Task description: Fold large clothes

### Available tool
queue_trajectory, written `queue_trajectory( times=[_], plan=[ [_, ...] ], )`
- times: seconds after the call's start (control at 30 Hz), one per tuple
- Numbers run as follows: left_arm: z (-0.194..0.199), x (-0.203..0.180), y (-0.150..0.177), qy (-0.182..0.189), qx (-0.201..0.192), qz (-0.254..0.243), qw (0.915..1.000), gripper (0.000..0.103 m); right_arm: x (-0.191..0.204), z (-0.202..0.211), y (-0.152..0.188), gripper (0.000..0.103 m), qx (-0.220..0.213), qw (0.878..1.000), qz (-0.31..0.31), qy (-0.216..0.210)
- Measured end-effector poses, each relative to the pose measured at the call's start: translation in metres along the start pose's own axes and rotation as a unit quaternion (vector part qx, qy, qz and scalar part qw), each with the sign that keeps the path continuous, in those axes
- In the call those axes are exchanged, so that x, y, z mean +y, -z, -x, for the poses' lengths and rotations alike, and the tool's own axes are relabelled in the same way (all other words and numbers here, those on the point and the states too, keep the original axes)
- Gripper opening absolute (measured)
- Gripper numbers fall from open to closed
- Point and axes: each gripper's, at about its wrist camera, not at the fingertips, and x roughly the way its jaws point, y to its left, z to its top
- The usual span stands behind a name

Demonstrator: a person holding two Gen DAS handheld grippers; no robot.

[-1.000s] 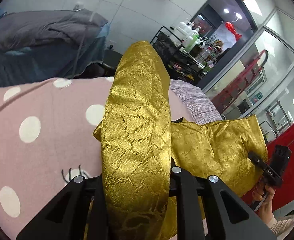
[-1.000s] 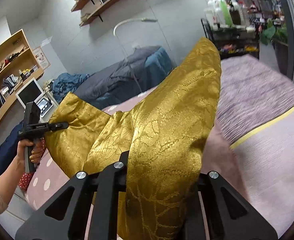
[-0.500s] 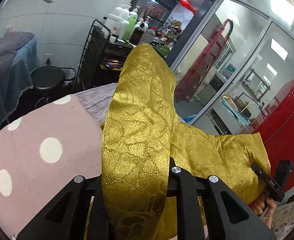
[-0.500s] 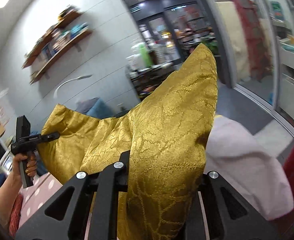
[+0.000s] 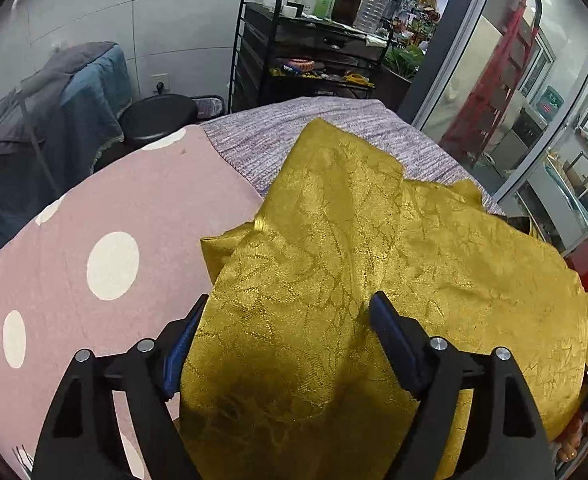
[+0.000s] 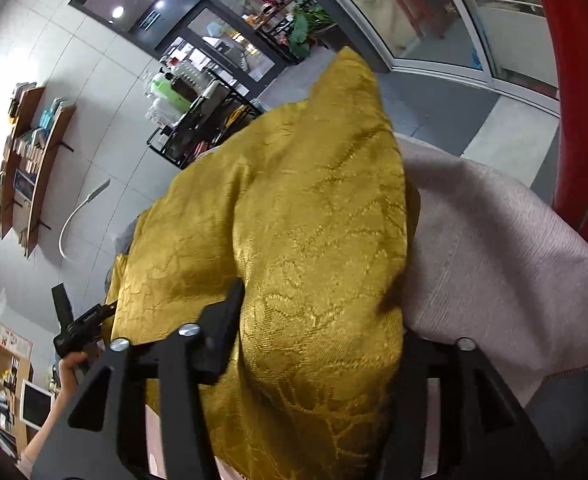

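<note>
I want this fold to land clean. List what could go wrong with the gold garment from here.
1. The left hand-held gripper stands open with the gold garment lying loose between its fingers, so that side may slump unevenly.
2. The right hand-held gripper looks spread wide too, under bunched cloth; the fold may trap creases.
3. The garment's far corner lies over the seam between the polka-dot blanket and the grey cover.
</note>
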Motion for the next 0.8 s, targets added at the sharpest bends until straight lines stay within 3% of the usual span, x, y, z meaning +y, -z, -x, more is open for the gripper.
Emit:
queue_trajectory(
  times=[0.03, 0.1, 0.27, 0.5, 0.67, 0.7, 0.73, 0.8],
  plan=[
    [0.005, 0.002, -0.003, -0.005, -0.006, 0.009, 0.9999, 0.086, 0.001, -0.001, 0.001, 0.053, 0.004, 1.000, -0.004, -0.002],
    [0.023, 0.008, -0.007, -0.015, -0.029, 0.028, 0.9991, 0.093, 0.006, -0.002, 0.001, 0.065, 0.007, 1.000, -0.018, 0.001],
    [0.074, 0.003, 0.000, -0.051, -0.087, 0.021, 0.9947, 0.096, 0.009, 0.019, 0.004, 0.072, -0.014, 0.999, -0.026, 0.027],
    [0.116, -0.008, 0.060, -0.085, -0.082, -0.046, 0.9920, 0.097, 0.026, 0.066, 0.013, 0.076, -0.053, 0.994, 0.016, 0.091],
    [0.136, -0.021, 0.104, -0.111, -0.097, -0.054, 0.9876, 0.097, 0.049, 0.091, 0.030, 0.077, -0.062, 0.987, 0.074, 0.130],
    [0.140, -0.024, 0.110, -0.110, -0.100, -0.053, 0.9875, 0.097, 0.054, 0.093, 0.032, 0.088, -0.064, 0.985, 0.087, 0.137],
    [0.142, -0.029, 0.115, -0.109, -0.099, -0.049, 0.9879, 0.097, 0.060, 0.095, 0.036, 0.093, -0.064, 0.982, 0.103, 0.146],
    [0.144, -0.038, 0.122, -0.103, -0.092, -0.043, 0.9895, 0.097, 0.076, 0.098, 0.046, 0.094, -0.067, 0.977, 0.137, 0.148]
  ],
)
